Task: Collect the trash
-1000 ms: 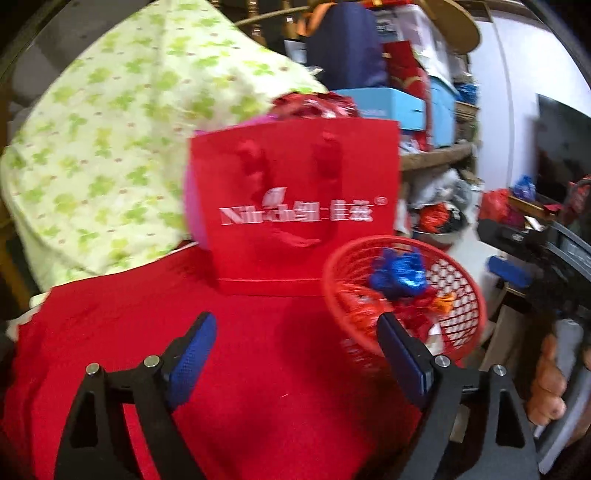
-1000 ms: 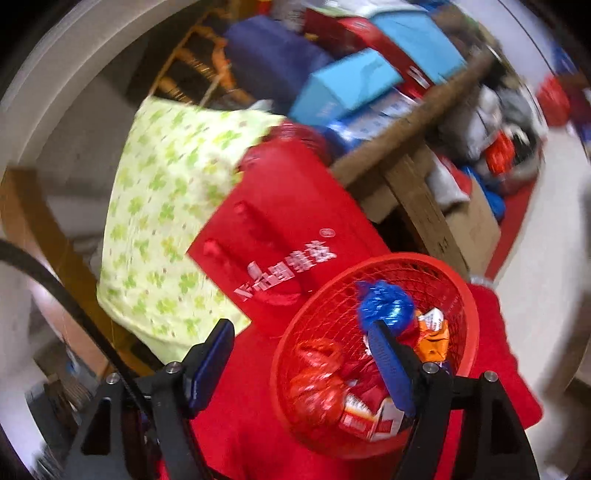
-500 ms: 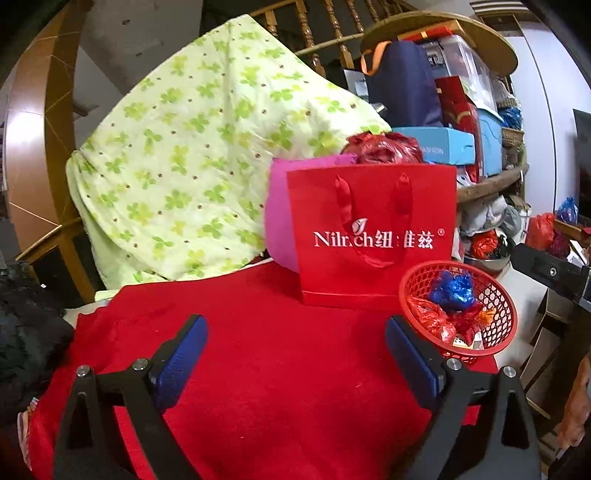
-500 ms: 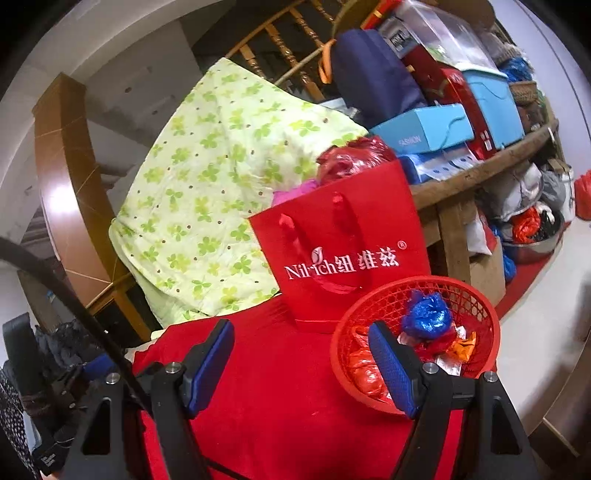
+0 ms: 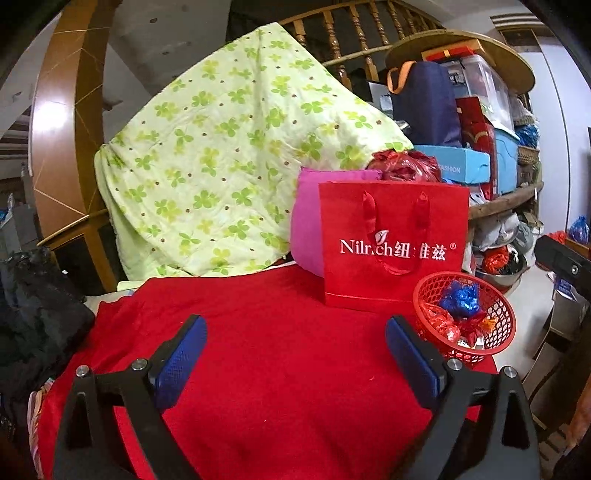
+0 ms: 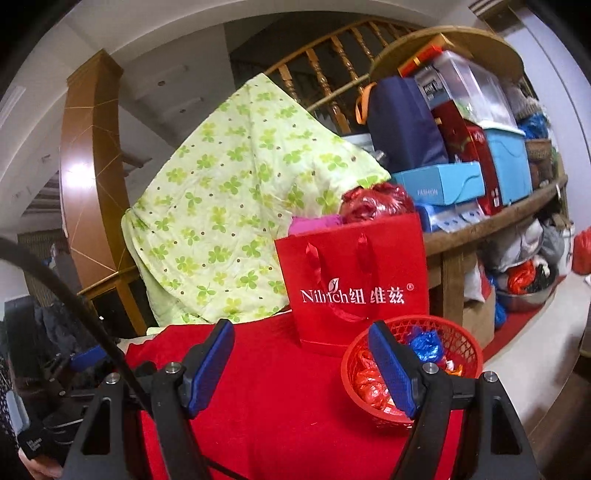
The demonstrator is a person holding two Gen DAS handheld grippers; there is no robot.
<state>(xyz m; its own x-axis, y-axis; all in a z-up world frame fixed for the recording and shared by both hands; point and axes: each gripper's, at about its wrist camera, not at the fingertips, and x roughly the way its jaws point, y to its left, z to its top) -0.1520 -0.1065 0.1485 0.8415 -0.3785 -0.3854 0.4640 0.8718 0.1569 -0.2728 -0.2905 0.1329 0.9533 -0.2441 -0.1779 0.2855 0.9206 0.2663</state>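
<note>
1. At the far left, a dark heap of clothing [image 5: 33,306] is lying beside the bench [image 5: 258,369], which is wearing a red cloth.
2. Behind the bench, a pale green clover-print quilt [image 5: 221,158] is hanging over a wooden stair railing [image 5: 354,33].
3. The left gripper [image 5: 295,358] is hovering over bare red cloth, its blue-padded fingers [image 5: 177,362] spread wide apart and pinching nothing.
4. The right gripper [image 6: 301,365] is likewise hanging above the cloth, fingers [image 6: 210,365] spread and gripping nothing; its right finger is only overlapping the basket in that view.
5. Toward the middle right, a red paper gift bag [image 5: 393,243] with white lettering is standing upright on the bench, with a pink bag [image 5: 306,225] just behind it and a crumpled red plastic bag [image 5: 404,164] poking up behind both.
6. Just right of the gift bag, a red mesh basket [image 5: 498,332] is sitting near the bench's right edge, holding the trash [image 5: 460,295]: crinkled blue, red and orange wrappers.
7. At the far right, a wooden shelf [image 6: 498,218] is carrying stacked boxes [image 6: 439,182] and a navy bag [image 6: 402,122].
</note>
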